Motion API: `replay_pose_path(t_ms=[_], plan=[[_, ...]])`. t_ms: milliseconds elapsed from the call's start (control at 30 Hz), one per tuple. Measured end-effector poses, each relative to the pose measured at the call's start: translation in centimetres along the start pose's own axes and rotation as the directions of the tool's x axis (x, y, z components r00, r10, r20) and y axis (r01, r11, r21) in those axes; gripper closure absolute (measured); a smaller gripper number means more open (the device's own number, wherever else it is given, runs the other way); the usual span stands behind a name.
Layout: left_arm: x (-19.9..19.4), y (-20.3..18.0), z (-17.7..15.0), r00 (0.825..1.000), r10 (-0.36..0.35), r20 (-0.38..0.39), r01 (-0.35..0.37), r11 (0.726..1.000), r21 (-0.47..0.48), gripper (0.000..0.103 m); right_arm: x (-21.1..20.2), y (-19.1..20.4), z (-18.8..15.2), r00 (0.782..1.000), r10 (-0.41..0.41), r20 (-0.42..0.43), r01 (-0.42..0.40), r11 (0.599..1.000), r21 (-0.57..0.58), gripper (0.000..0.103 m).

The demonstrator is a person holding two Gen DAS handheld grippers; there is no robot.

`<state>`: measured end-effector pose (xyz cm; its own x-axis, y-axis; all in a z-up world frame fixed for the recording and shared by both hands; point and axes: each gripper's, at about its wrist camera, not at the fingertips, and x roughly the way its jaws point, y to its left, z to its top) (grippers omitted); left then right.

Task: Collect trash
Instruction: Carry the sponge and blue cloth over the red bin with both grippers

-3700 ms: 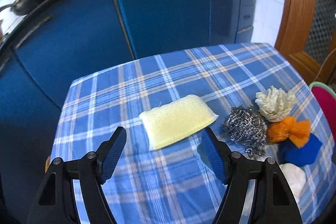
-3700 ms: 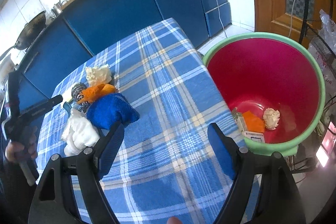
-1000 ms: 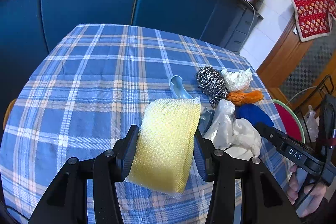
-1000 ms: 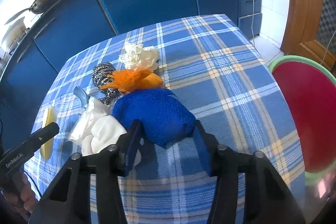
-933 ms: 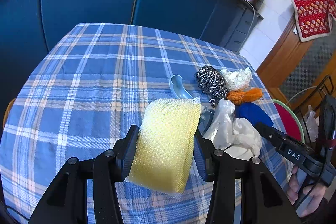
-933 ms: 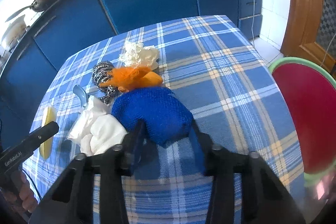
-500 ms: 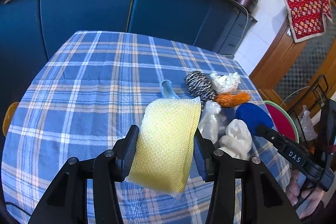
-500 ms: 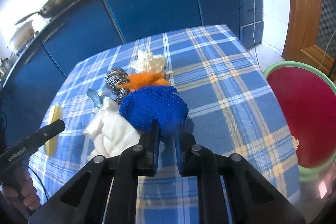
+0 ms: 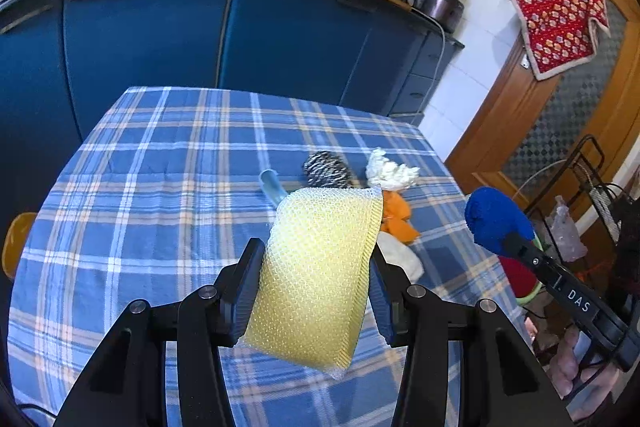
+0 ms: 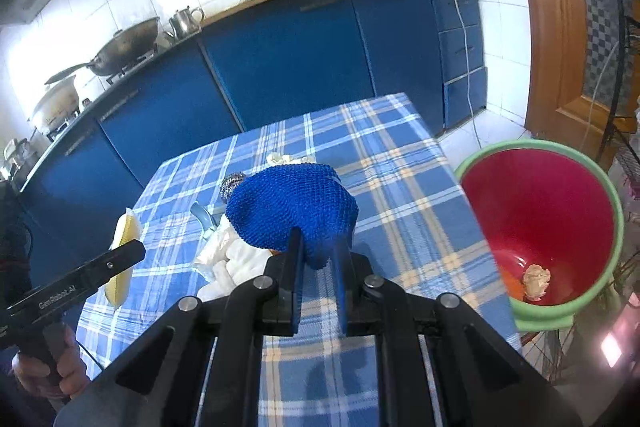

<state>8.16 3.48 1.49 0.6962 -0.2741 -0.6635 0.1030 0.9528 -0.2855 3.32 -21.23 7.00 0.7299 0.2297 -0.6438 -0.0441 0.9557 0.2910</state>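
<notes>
Sponges fill both my grippers, lifted clear of the checked tablecloth (image 9: 160,187). My left gripper (image 9: 316,279) clamps the yellow sponge (image 9: 320,275) by its long sides, and most of the sponge sticks out ahead of the pads. My right gripper (image 10: 318,267) is clenched on the blue scrubber (image 10: 292,211), but only on a pinched fold at its near end; the bulk bulges forward past the fingertips.

Ahead and to the right of my right gripper, off the table's edge and lower down, stands the red bin (image 10: 616,219) with scraps already inside. That thin pinch is my worry: I judge a quick swing towards the bin could let the soft knit slide out early and drop on the cloth or the floor. Below and ahead of my left gripper lie the steel scourer (image 9: 326,169), white wad (image 9: 390,173) and orange rag (image 9: 396,217), yet to collect. With both hands heading one way, my grippers could knock each other over the bin.
</notes>
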Motion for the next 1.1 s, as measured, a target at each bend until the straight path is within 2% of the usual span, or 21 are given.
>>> replay_pose_path(t_ms=[400, 667, 1100], plan=[[-0.9, -3.8, 0.4, 0.999, -0.041, 0.019, 0.04, 0.998, 0.048, 0.052, -4.1, -2.1, 0.2, 0.997, -0.019, 0.078, 0.017, 0.999, 0.033, 0.087], [0.1, -8.0, 1.1, 0.997, -0.074, 0.012, 0.072, 0.99, 0.123, 0.051, -6.2, -5.0, 0.4, 0.991, -0.063, 0.122, 0.053, 0.995, 0.088, 0.087], [3.6, -15.9, 1.3, 0.99, -0.139, -0.028, 0.142, 0.954, 0.263, 0.051, -7.7, -11.4, -0.3, 0.979, -0.147, 0.139, 0.117, 0.972, 0.203, 0.087]])
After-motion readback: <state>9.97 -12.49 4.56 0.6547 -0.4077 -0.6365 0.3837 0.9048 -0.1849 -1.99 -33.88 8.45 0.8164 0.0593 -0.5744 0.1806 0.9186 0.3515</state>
